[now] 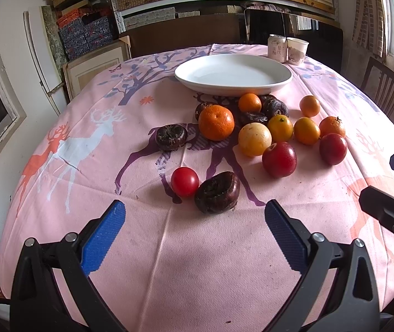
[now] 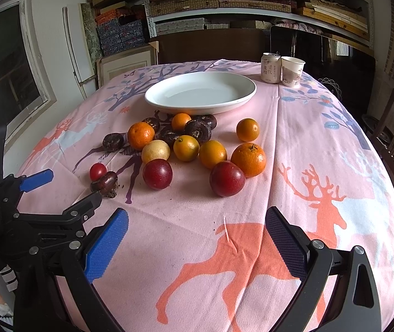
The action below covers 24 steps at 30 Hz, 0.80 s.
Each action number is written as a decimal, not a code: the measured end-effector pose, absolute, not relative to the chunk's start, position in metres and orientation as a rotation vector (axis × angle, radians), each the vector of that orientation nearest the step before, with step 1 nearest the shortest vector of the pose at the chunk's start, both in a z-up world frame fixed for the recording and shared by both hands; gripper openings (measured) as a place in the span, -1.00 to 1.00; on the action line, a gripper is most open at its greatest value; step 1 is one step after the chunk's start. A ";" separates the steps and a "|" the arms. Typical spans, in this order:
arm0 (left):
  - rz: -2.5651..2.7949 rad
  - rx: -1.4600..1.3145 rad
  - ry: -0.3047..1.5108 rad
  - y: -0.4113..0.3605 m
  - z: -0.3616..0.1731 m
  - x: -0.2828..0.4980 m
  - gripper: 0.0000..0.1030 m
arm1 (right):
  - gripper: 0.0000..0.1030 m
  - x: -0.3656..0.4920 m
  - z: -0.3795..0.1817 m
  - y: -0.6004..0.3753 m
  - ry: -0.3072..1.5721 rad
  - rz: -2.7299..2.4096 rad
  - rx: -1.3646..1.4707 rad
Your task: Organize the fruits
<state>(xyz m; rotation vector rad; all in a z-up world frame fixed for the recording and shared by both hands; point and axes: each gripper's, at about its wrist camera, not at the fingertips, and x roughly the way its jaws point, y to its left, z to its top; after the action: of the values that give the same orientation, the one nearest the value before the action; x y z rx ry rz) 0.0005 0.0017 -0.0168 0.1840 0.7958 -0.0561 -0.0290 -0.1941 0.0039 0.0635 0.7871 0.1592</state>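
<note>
**Both grippers waiting wide open short of the fruit**

I am holding the left gripper (image 1: pixel 195 215) low over the pink deer tablecloth (image 1: pixel 169 249), jaws spread wide and gripping nothing. Just ahead of its fingertips a dark water chestnut (image 1: pixel 217 192) is lying against a small red tomato (image 1: pixel 184 181). I am keeping the right gripper (image 2: pixel 197 222) spread equally wide and empty, nearer the two dark red plums (image 2: pixel 227 178). The rest of the fruit is sitting loose on the cloth: oranges, including the big one (image 1: pixel 216 122), a pale yellow fruit (image 1: pixel 254 139) and more water chestnuts, all clustered in front of the white plate (image 1: pixel 232 75). Beyond the plate, a drink can (image 1: pixel 277 48) is standing just beside a paper cup (image 1: pixel 296 50).
</note>
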 end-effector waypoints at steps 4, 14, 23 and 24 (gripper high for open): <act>-0.055 0.186 0.803 0.002 -0.018 0.000 0.92 | 0.93 -0.028 0.002 -0.196 0.790 0.160 0.063; -0.055 0.188 0.823 0.001 -0.019 0.003 0.92 | 0.93 -0.021 -0.006 -0.200 0.814 0.160 0.072; -0.076 0.168 0.938 0.011 -0.038 0.018 0.92 | 0.93 -0.005 -0.032 -0.204 0.926 0.129 -0.025; -0.079 0.159 0.963 0.014 -0.042 0.021 0.92 | 0.93 -0.005 -0.034 -0.205 0.932 0.115 -0.041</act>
<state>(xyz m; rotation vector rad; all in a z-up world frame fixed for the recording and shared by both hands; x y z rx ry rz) 0.0210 0.0143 -0.0415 0.1594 0.9628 -0.0786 -0.0050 -0.2055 -0.0339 -0.0415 0.9318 0.1153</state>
